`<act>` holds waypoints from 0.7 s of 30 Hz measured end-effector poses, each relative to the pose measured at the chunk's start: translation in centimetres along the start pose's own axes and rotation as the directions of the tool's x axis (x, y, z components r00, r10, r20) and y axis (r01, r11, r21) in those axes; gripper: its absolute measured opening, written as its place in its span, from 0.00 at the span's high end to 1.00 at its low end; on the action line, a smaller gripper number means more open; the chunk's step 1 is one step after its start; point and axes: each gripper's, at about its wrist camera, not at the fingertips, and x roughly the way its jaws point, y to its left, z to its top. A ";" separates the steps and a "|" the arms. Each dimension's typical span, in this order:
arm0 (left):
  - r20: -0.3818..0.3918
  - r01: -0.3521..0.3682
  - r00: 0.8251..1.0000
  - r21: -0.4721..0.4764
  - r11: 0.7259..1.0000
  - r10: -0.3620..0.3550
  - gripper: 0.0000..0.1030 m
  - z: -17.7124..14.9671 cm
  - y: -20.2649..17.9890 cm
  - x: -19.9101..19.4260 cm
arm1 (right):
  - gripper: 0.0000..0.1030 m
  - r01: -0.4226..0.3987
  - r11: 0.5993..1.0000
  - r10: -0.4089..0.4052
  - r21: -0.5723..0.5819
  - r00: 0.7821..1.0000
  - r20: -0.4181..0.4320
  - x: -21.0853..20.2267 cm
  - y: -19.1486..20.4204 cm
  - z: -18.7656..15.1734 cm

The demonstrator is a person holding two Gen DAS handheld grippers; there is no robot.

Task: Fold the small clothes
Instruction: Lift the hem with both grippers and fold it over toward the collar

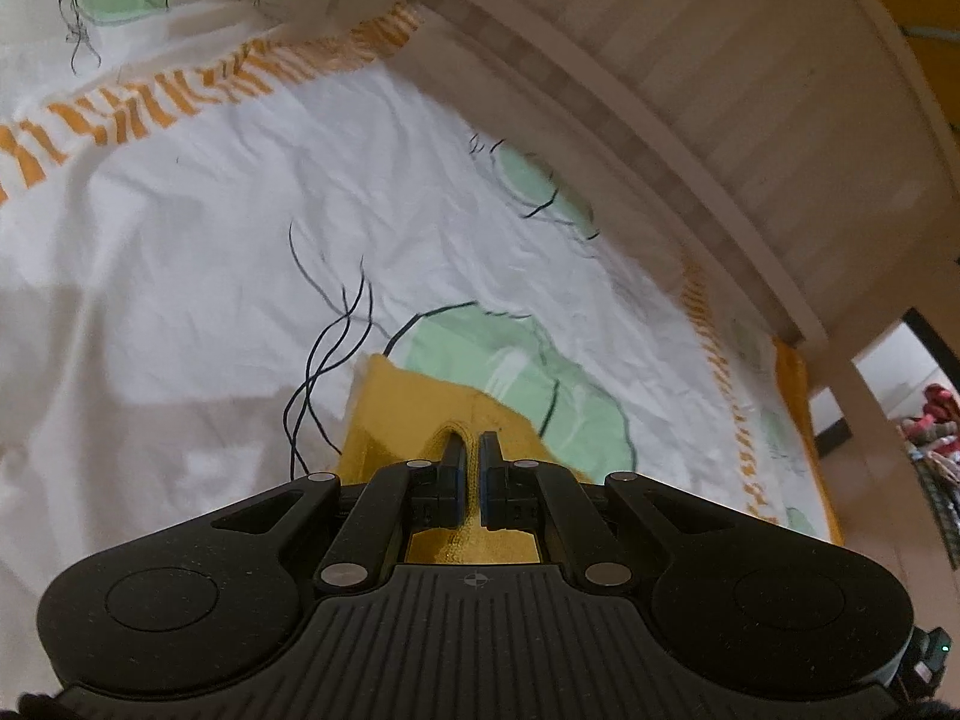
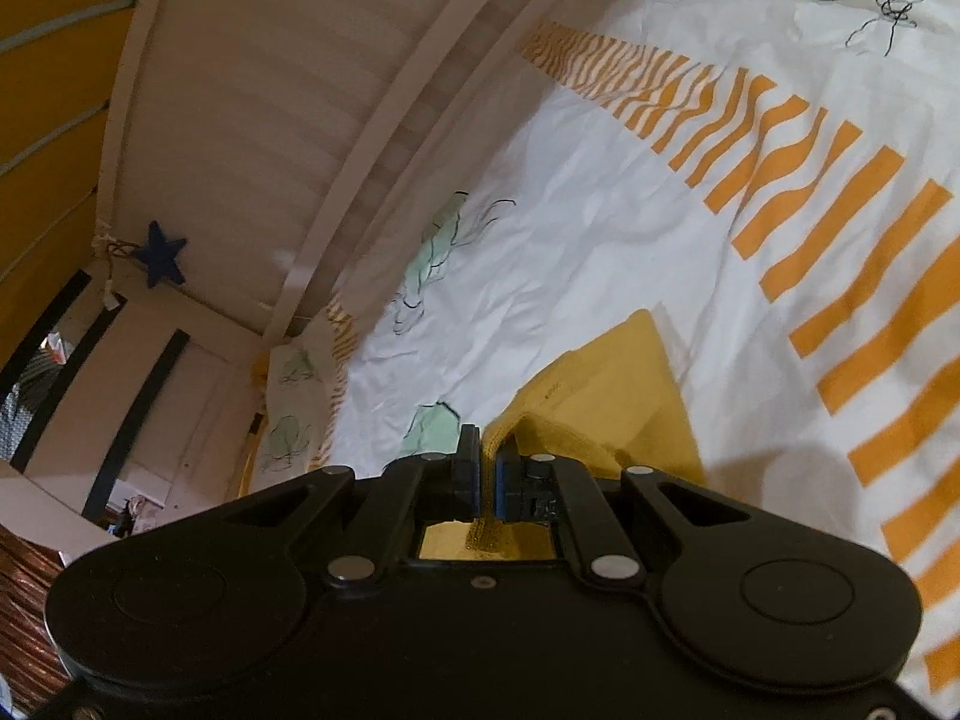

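Note:
A small mustard-yellow garment [image 1: 408, 414] is held above a white bedsheet [image 1: 240, 228] printed with green shapes and orange stripes. My left gripper [image 1: 472, 450] is shut on a ribbed edge of the garment, which runs between the fingers. In the right wrist view the same yellow garment [image 2: 612, 396] hangs from my right gripper [image 2: 487, 450], which is shut on its folded ribbed edge. Most of the garment lies behind the gripper bodies and is hidden.
A white slatted bed frame [image 1: 750, 120] borders the sheet; it shows in the right wrist view [image 2: 270, 120] too. A dark blue star [image 2: 161, 255] hangs near its corner. Floor and clutter [image 1: 924, 438] lie beyond the bed's end.

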 end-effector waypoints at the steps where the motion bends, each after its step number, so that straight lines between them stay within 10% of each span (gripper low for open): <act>1: -0.003 -0.006 1.000 0.002 1.000 0.006 0.97 0.0 0.2 0.4 | 0.89 0.004 1.000 -0.004 -0.001 1.000 0.002 0.3 -0.1 0.0; 21: 0.008 -0.020 1.000 -0.078 0.997 0.021 0.96 0.6 3.0 3.6 | 0.86 -0.002 0.999 0.001 0.041 0.999 0.032 2.4 -3.3 0.0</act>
